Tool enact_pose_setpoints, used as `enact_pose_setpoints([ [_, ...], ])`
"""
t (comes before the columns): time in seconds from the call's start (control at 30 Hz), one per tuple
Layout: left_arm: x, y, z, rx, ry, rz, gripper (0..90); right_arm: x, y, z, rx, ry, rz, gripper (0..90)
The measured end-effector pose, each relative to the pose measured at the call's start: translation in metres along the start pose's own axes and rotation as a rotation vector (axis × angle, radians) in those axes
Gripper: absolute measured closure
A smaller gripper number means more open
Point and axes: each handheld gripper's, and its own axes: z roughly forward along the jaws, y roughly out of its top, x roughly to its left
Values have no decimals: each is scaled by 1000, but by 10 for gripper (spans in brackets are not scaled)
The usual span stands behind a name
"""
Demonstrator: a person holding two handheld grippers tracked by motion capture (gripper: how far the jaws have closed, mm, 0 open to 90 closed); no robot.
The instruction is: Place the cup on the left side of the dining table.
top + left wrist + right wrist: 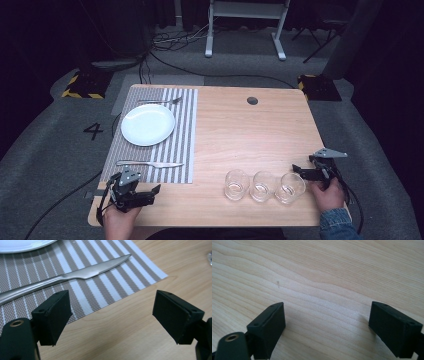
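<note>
The left hand-held gripper (pixel 150 192) is held at the near-left corner of the table (pixel 240 135), jaws spread wide, nothing betw. them, just off the near corner of the striped placemat (pixel 180 150). On the placemat a knife (pixel 150 163) lies nearest, a white plate (pixel 148 124) beyond it, a fork (pixel 160 101) at the far edge. Three glasses (pixel 264 186) are lined up well right of the placemat. Right hand-held gripper (pixel 305 172) is held beside the rightmost glass, jaws wide, empty.

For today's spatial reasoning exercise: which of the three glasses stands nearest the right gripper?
The rightmost glass, at the row's end beside the right gripper; the other two stand farther left.
</note>
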Motion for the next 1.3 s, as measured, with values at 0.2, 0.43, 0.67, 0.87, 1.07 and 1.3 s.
enact_pose_setpoints([
  [0.2, -10, 10, -11, -28, 25, 7, 156, 0, 0, 0, 0, 0, -1, 138],
  [0.43, -21, 23, -20, -88, 24, 33, 156, 0, 0, 0, 0, 0, -1, 138],
  [0.67, -26, 31, -19, -73, 20, 60, 156, 0, 0, 0, -1, -3, 1, 138],
  [0.87, -36, 41, -16, -93, -19, 90, 156, 0, 0, 0, -1, -3, 1, 138],
  [1.07, -48, 58, -4, -96, -61, 142, 156, 0, 0, 0, -1, -2, 1, 138],
  [1.3, -61, 77, 11, -101, -117, 198, 156, 0, 0, 0, -1, -2, 1, 138],
])
